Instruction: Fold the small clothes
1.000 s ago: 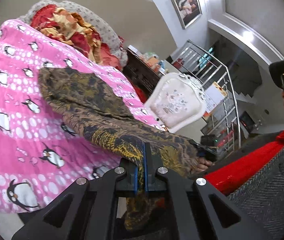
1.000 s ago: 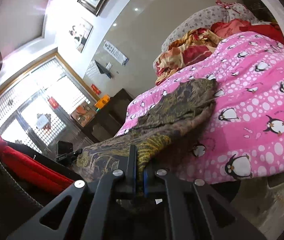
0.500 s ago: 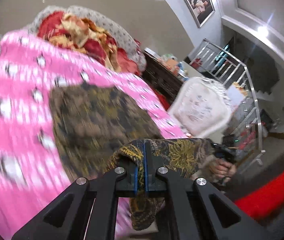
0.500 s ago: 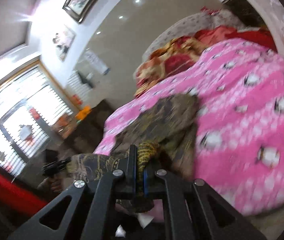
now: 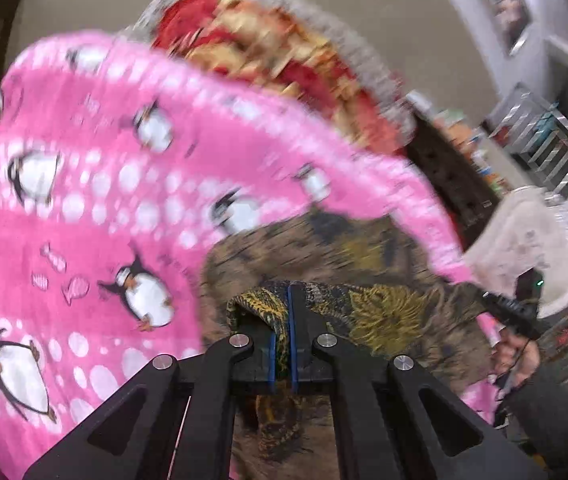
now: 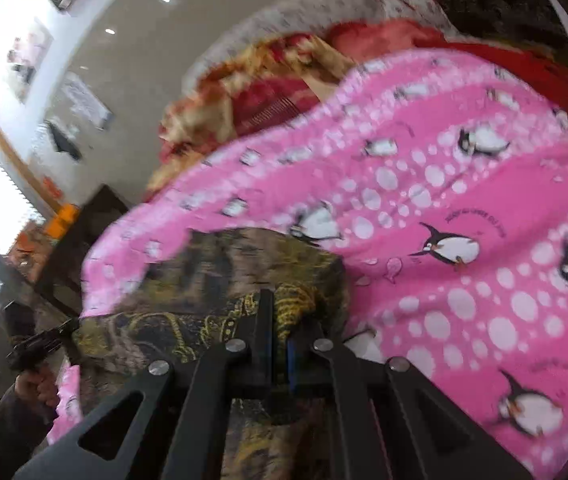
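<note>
The bed is covered by a pink penguin blanket (image 5: 95, 200), with a heap of red and gold bedding (image 6: 267, 92) at its far end, and the brown patterned garment (image 5: 324, 248) lies on the blanket near the edge closest to you. In the last second you have swung both claws up and forward over the bed: the near edge of the garment, which hung stretched between them off the side of the bed, is now carried over the part lying flat, so the first fold looks to be about halfway over. Both views are blurred with motion, so the move is probably not finished. Your left claw (image 5: 281, 308) is clamped shut on a bunched yellow-and-black corner of the cloth, which hangs down between the blue pads. Your right claw (image 6: 279, 312) likewise pinches the other corner, its jaws nearly together with fabric wedged between them.
</note>
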Available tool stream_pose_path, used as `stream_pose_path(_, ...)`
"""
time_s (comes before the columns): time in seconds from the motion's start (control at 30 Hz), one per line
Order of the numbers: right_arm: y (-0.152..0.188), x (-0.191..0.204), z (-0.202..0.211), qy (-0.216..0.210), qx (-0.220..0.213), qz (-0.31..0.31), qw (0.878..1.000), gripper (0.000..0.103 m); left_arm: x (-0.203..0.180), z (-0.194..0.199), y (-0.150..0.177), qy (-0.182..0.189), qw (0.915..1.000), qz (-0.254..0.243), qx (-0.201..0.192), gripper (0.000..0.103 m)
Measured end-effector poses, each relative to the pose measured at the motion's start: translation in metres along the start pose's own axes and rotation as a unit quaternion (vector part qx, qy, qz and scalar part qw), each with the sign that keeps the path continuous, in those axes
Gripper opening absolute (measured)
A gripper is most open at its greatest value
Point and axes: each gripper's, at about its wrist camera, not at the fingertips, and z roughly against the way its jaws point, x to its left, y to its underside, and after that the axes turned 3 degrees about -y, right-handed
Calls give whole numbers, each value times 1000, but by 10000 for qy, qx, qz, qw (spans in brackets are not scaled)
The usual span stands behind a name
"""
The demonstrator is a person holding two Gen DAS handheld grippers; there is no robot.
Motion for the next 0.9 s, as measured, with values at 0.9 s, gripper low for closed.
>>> stream_pose_path(0.9, 45, 86, -30, 1034, 1582, 1857, 9643, 20, -91, 11, 51, -318, 9861, -1624, 162, 31)
